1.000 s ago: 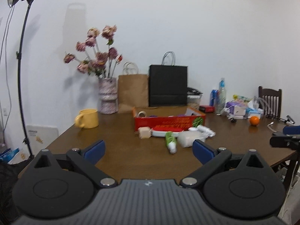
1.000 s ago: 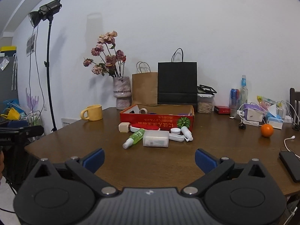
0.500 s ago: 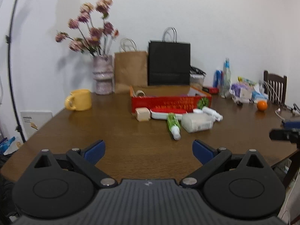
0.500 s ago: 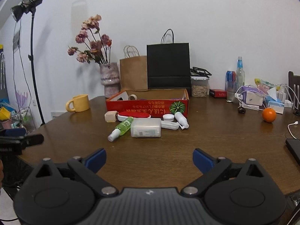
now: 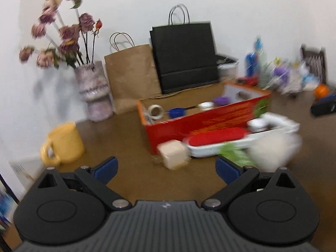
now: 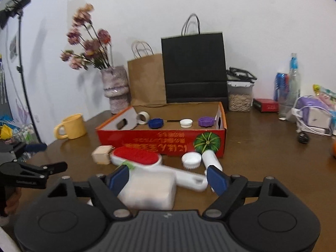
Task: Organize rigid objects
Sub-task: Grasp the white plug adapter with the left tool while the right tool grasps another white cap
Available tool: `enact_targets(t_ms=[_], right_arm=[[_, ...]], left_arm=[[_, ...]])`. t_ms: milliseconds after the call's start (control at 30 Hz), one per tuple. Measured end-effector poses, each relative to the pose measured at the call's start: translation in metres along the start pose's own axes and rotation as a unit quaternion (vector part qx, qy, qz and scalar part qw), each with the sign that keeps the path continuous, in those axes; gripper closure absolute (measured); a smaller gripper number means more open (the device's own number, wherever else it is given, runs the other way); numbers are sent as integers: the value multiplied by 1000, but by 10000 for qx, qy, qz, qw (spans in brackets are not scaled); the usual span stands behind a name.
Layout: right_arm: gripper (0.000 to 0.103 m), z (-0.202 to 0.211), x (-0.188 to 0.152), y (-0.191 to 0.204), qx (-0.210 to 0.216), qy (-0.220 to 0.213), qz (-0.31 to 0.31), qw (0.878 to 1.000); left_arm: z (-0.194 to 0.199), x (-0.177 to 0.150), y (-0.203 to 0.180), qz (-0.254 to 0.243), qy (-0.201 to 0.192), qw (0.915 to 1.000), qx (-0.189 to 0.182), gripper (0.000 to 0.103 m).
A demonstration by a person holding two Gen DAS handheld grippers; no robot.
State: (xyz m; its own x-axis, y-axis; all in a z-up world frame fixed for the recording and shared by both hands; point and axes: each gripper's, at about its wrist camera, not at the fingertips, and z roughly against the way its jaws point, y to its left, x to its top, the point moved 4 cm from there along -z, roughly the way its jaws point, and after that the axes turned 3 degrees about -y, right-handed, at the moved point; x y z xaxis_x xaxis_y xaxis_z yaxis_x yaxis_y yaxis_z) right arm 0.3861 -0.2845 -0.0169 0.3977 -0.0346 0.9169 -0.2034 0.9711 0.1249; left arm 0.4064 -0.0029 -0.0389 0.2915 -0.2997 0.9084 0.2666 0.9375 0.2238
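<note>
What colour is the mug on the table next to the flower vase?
Yellow. The mug shows most sharply in the right wrist view, left of the red box.

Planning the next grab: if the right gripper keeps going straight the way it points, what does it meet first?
Most likely the white rectangular container, lying between the closing fingers of the right gripper, nearer its left pad. The pads do not seem to press it yet. Behind it lies the red-bristled brush, then the red box.

My left view is smeared: the white box (image 5: 273, 149) and green bottle (image 5: 235, 153) blur into each other. In my right view my gripper (image 6: 168, 178) covers the white box's (image 6: 151, 191) near edge, and the orange (image 6: 334, 149) is cut off.
</note>
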Motion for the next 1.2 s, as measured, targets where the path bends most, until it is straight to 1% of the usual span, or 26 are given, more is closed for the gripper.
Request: enact_targets(t_ms=[67,100,133,200,233,300,333,400,500,533,600,633,700,733,767,867,967,1100,1200], right_arm=[[34,-35,6,-9,-36,101,-11,9999],[41,-54,7,-13,-80,255,-70,9996],[44,-69,8,-17,-82,371,-71,9993],[46,-97,8,-24,-112,586,-49,9982],[49,-110,6,-30,-158,745,-161,9970],[54,-130,4,-39,-197,986,-314,9944],[54,-137,3,-40,-224,1030,-274,9941],[54,-144,3,-41,-345,1027,-114,9940],[54,-155,3,-46,-364,1045,-101,9938],[56,-157,3,-48,-322,1051,-126,9939],[57,-163,3,-48,-329,1089,-96,9935],[63,-164,2,-47,-320,1118,-82,9932],[63,-166,0,-44,-286,1151,-50,9929],[63,-166,-1,-43,-310,1127,-30,9931],[63,-165,-1,-41,-319,1111,-26,9933],[63,-161,-2,-41,-224,1067,-186,9939],[63,-151,0,-38,-232,984,-174,9947],[64,-123,8,-27,-178,750,-133,9969],[64,-94,14,-15,-96,515,-21,9986]], left_arm=[[-29,1,2,-213,10,9995,-213,1],[-42,0,4,-235,55,9992,-310,1],[-56,-1,6,-246,126,9985,-481,2],[-80,-5,10,-177,288,9963,-789,2],[-92,-7,13,-128,430,9948,-918,2],[-114,-10,19,27,757,9903,-1165,7],[-122,-10,23,163,876,9873,-1312,11],[-130,-8,31,397,933,9816,-1619,11],[-139,-7,34,434,920,9733,-2060,11],[-142,-7,34,436,954,9707,-2160,11],[-144,-7,33,442,937,9685,-2267,16],[-143,-8,32,412,908,9671,-2340,20],[-141,-8,30,371,843,9654,-2440,26],[-139,-7,28,368,817,9653,-2452,32],[-137,-7,27,353,795,9665,-2415,44],[-128,-9,25,413,792,9728,-2138,43],[-117,-12,23,463,784,9768,-1936,44],[-94,-15,22,547,696,9855,-1446,44],[-59,-9,17,369,462,9943,-887,44]])
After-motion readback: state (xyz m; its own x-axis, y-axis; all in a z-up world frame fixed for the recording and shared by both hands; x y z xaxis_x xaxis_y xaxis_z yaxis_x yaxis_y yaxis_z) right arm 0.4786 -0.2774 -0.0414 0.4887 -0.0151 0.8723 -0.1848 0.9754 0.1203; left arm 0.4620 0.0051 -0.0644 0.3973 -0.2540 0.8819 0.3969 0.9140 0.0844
